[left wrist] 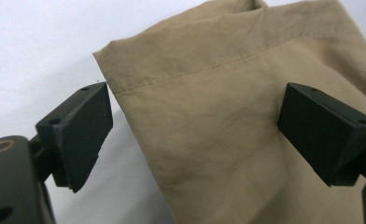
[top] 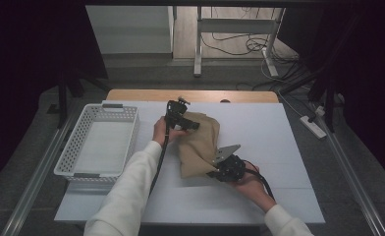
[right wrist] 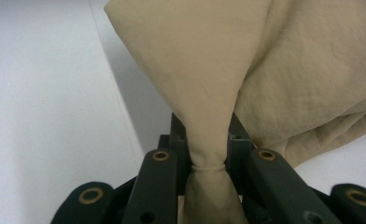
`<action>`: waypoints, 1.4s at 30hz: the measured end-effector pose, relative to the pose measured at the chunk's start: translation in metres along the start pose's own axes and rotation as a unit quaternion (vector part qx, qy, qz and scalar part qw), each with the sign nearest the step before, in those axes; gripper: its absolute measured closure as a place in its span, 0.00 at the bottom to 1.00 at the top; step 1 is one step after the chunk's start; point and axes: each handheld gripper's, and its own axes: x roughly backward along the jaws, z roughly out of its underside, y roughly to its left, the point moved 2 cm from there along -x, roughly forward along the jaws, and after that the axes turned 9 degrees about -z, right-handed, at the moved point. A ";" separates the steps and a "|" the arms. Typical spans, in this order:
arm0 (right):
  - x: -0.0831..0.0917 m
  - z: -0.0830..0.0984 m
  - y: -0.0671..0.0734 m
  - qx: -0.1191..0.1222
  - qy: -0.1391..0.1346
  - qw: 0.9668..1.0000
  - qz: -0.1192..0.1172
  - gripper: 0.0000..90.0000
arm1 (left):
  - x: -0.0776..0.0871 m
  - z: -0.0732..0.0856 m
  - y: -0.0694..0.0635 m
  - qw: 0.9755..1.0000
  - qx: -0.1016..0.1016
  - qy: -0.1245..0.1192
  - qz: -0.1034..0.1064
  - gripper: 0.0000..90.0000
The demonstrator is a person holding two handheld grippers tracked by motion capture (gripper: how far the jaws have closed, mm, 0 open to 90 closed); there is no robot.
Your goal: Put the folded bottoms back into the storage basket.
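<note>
A tan cloth garment [top: 199, 144] lies bunched near the middle of the white worktop [top: 279, 142], its stitched hem [left wrist: 190, 72] plain in the left gripper view. The right gripper [top: 219, 164], held in the person's right hand [top: 252, 184] at the near right corner of the cloth, has its jaws clamped tight on a gathered fold [right wrist: 209, 158] of the fabric; in the right gripper view the cloth narrows to a pinched neck between the two black jaws and fans out above them. The grey three-cornered plate [top: 225, 152] on top of that gripper overlaps the cloth's edge in the high view. The left gripper [top: 193, 125], in the left hand [top: 162, 132], sits over the far left part of the garment. Its jaws stand wide apart: one pad is just beside the hemmed corner over bare worktop, the other over the cloth, and neither is seen pressing on the fabric. A white slotted plastic basket [top: 77, 147] stands at the left edge of the worktop, apart from the cloth. Both sleeves are white; a black cable [top: 160, 157] trails back along the left forearm.
</note>
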 end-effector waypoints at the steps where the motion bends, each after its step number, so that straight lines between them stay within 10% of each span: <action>1: 0.000 0.000 0.000 0.000 0.000 1.000 0.000 0.87 | -0.001 0.000 0.000 1.000 0.000 0.001 0.001 0.12; 31: -0.002 0.001 0.001 0.003 0.005 1.000 -0.001 0.87 | -0.028 0.012 0.005 0.997 0.006 0.054 0.057 0.09; 42: -0.003 0.000 0.001 0.004 0.006 1.000 -0.001 0.87 | -0.025 0.015 0.006 0.993 0.008 0.047 0.109 0.36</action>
